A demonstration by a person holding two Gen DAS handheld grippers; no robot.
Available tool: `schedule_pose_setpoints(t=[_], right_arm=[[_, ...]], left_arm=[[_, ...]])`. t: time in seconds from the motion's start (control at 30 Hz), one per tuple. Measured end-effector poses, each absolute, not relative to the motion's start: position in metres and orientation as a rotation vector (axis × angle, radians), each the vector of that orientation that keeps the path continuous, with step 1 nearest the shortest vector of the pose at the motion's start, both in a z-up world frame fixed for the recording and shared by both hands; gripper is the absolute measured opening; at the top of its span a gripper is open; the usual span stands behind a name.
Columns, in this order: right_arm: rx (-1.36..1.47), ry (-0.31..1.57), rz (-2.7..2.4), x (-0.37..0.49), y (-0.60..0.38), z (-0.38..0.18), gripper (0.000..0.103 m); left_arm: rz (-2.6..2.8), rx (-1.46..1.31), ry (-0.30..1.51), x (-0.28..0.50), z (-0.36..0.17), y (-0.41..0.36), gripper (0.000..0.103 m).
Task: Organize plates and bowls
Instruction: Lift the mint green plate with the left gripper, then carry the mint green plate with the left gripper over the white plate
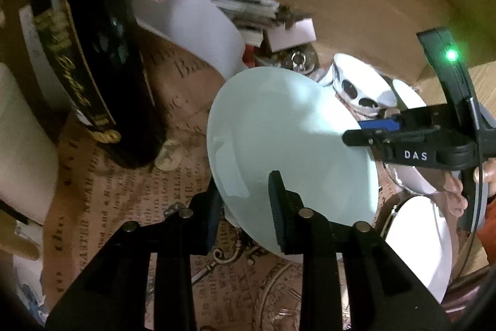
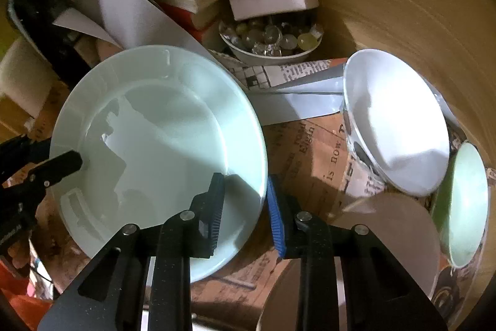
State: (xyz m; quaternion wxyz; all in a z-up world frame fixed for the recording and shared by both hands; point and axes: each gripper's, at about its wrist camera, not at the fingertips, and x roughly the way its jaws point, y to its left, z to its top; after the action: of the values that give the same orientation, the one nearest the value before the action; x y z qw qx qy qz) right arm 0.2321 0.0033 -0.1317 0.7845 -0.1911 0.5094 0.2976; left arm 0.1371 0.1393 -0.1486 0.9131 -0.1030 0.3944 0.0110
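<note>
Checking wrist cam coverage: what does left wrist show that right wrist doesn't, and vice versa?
Left wrist only: a dark bottle standing left of the plate, and the lit green LED on the right gripper's body.

Right wrist only: a bowl of glass marbles behind the plate, and a green-lined bowl at the far right edge.

Both: the pale green plate, gripped on opposite rims by the left gripper and the right gripper, the spotted white bowl, and the newsprint-patterned table cover.
</note>
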Motion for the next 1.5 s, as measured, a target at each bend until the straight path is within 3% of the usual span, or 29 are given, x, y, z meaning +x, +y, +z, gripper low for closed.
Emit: schedule_pose_setpoints(t=[0.57,1.5], right_arm=[[-0.318,0.974,0.675,0.182,-0.036,-0.080,0.025],[-0.243,0.928,0.595,0.105,-0.110,-0.076,0.025]], left_arm=[[0.037,-0.229,0.728,0.089,-0.119,0.132,0.028],[-0.026,-0.201,0.695,0.035,-0.108,0.063,0.028]])
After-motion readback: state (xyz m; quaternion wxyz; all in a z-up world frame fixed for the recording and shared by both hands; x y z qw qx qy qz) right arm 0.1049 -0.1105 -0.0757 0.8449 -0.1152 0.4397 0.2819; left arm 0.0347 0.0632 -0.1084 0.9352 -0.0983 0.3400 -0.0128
